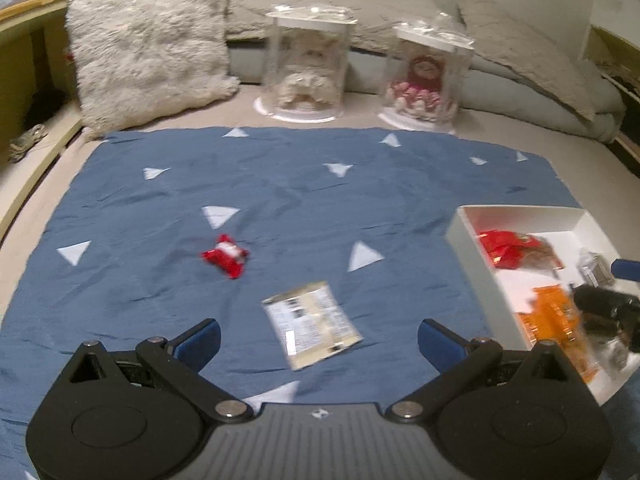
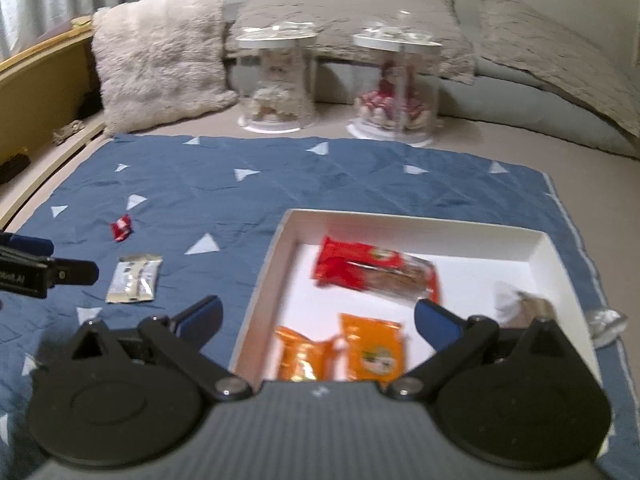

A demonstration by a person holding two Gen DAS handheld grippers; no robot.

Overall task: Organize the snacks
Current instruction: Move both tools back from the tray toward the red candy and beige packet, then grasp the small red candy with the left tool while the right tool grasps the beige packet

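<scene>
A beige snack packet [image 1: 312, 328] lies face down on the blue cloth [image 1: 280, 184], just ahead of my open, empty left gripper [image 1: 318, 340]. A small red candy [image 1: 226, 255] lies farther out to the left. The white box [image 2: 536, 248] holds a red packet [image 2: 372, 270], two orange packets [image 2: 376, 350] and a clear wrapped snack [image 2: 520, 304]. My right gripper [image 2: 318, 322] is open and empty, above the box's near left part. In the right wrist view the beige packet [image 2: 134, 278] and red candy [image 2: 121, 227] lie left of the box.
Two clear domes with dolls [image 1: 306, 64] [image 1: 424, 76] stand behind the cloth. A fluffy pillow [image 1: 148, 40] leans at the back left, grey pillows at the back right. A crumpled wrapper [image 2: 608, 320] lies right of the box. The bed's wooden edge [image 1: 32, 168] runs along the left.
</scene>
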